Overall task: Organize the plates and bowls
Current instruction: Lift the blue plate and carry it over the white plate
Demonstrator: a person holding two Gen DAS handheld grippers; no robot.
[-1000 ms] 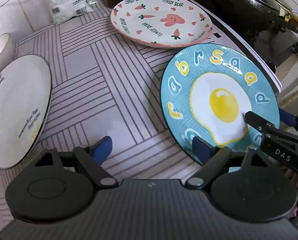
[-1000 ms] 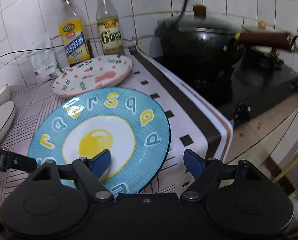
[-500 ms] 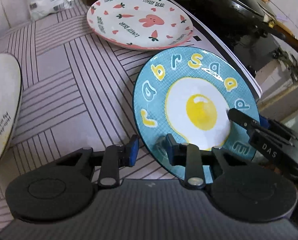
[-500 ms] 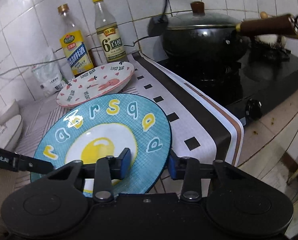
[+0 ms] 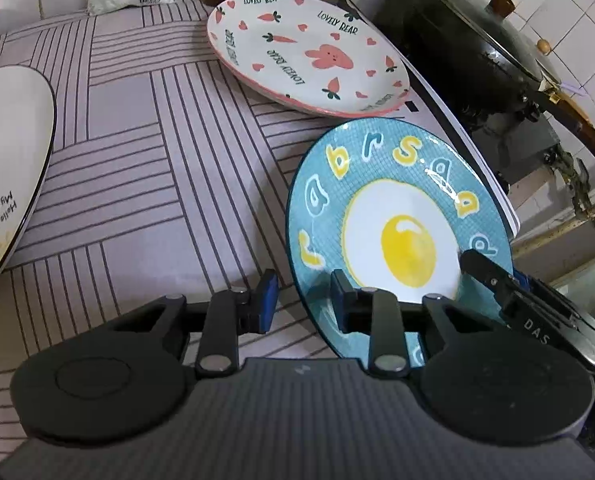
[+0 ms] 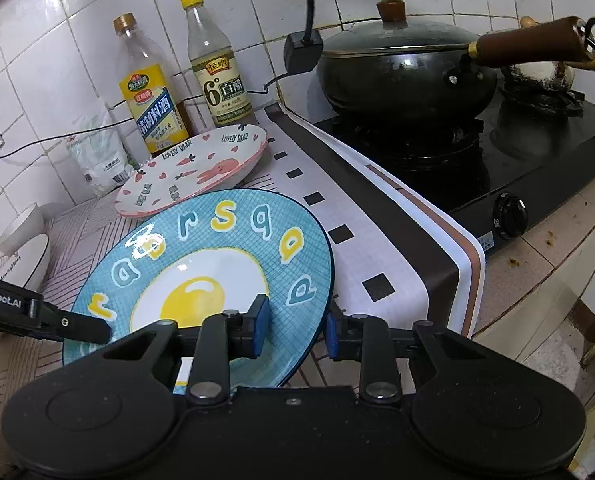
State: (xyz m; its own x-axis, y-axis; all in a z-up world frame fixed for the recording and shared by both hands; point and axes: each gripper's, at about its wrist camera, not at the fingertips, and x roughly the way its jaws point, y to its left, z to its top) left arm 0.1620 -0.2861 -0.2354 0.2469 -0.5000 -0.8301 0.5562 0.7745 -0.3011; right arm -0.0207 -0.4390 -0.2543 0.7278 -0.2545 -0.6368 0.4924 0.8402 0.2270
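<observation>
White wall tiles back a counter laid with a striped mat [image 5: 145,152], where little sorting is judged done: the blue egg plate [image 5: 401,224] is clamped at its near rim from both sides, by the left gripper [image 5: 303,300] and the right gripper [image 6: 295,326], whose jaws have just been closing on it. Beyond it the carrot plate [image 5: 309,52] lies separate; at far left a white plate [image 5: 5,168] and white bowl [image 6: 19,228] sit unstacked. All appear empty.
</observation>
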